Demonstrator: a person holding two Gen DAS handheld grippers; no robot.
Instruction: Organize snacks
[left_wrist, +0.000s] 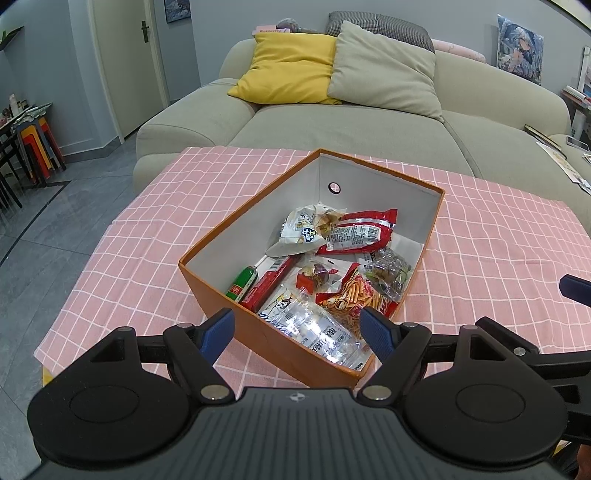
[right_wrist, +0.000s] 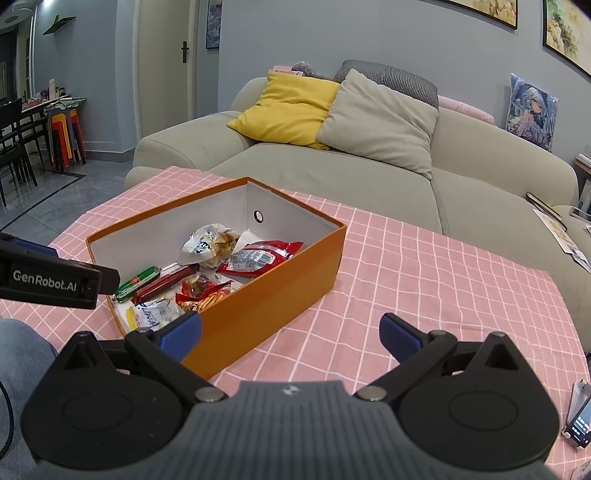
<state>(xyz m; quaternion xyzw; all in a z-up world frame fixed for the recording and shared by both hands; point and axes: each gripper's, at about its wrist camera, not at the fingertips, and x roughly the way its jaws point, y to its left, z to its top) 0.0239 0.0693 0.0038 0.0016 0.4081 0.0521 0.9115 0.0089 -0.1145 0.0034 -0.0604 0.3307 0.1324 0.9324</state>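
The box (left_wrist: 258, 328) stands open-topped, so entry from above is unblocked, though snacks (left_wrist: 343, 240) cover nearly all its floor and the orange walls bar any sideways reach. Bare cloth (right_wrist: 424, 280) to the box's right gives wide passage. The left gripper (left_wrist: 297, 332), jaws spread, hangs over the near corner, crowding that side.

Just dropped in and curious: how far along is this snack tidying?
It looks nearly done. The snack packets, such as the red bag and green sausage, already lie inside the orange box. Neither the left gripper nor the right gripper holds anything; both are open. I see no loose snacks on the pink tablecloth.
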